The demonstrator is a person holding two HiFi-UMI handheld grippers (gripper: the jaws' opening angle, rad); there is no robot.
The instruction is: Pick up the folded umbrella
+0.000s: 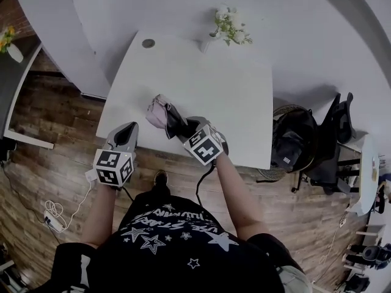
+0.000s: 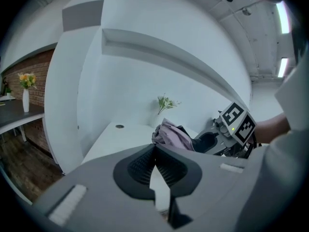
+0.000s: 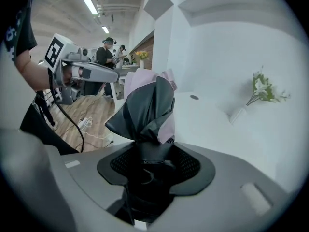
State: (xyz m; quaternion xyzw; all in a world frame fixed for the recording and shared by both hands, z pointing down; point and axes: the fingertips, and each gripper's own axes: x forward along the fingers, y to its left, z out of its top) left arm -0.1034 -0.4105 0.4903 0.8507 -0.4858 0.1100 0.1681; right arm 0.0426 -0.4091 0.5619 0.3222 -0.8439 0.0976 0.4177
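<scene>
The folded umbrella (image 1: 164,116), pink outside with a dark lining, is lifted off the white table (image 1: 238,96) and sticks out leftward from my right gripper (image 1: 186,129). In the right gripper view its dark handle end sits clamped between the jaws and the crumpled canopy (image 3: 147,108) rises ahead of them. My right gripper (image 3: 147,166) is shut on the umbrella. My left gripper (image 1: 127,130) hovers at the table's near left edge, apart from the umbrella; its jaws (image 2: 155,164) are closed together with nothing in them. From the left gripper view the umbrella (image 2: 173,135) shows beside the right gripper.
A small vase of white flowers (image 1: 229,28) stands at the table's far edge, and a round cable port (image 1: 148,43) lies at the far left corner. A chair with a black bag (image 1: 293,140) stands right of the table. A cable and power strip (image 1: 54,217) lie on the wooden floor.
</scene>
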